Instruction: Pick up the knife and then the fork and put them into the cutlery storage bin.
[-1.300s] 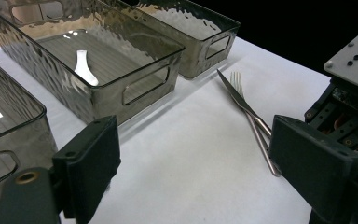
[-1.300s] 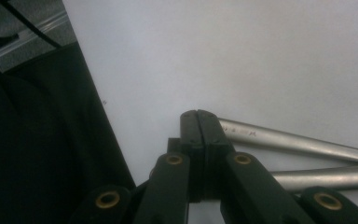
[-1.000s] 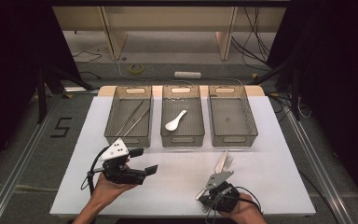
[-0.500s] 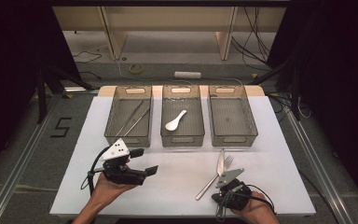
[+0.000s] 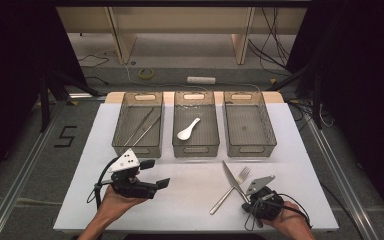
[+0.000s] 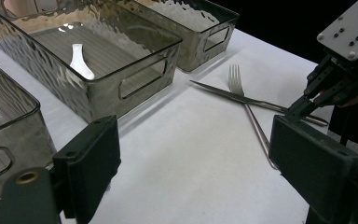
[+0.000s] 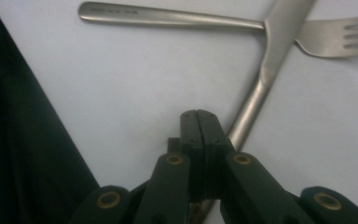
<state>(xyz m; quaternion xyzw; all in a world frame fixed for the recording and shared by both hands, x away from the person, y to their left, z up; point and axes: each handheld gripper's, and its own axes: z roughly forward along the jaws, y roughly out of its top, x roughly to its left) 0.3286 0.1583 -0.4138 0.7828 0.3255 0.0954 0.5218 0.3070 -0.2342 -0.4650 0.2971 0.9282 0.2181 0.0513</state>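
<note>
A steel knife (image 5: 232, 179) and fork (image 5: 228, 192) lie crossed on the white table, right of centre near the front. My right gripper (image 5: 250, 201) is shut with nothing between its jaws, its tip beside the knife's handle (image 7: 249, 112); the fork (image 7: 168, 16) lies just beyond. From the left gripper view the same knife (image 6: 233, 95), fork (image 6: 249, 114) and right gripper (image 6: 338, 77) show across the table. My left gripper (image 5: 155, 174) is held open and empty over the front left of the table, its jaws wide apart (image 6: 200, 172).
Three smoky clear bins stand in a row at the back. The left bin (image 5: 121, 142) holds thin metal sticks (image 5: 142, 126), the middle bin (image 5: 196, 149) a white spoon (image 5: 188, 129), the right bin (image 5: 249, 148) nothing. Dark floor surrounds the white table (image 5: 190, 200).
The right gripper has drawn back to the right and toward the table's front edge, leaving the knife and fork lying crossed on the table. The left gripper has stayed put.
</note>
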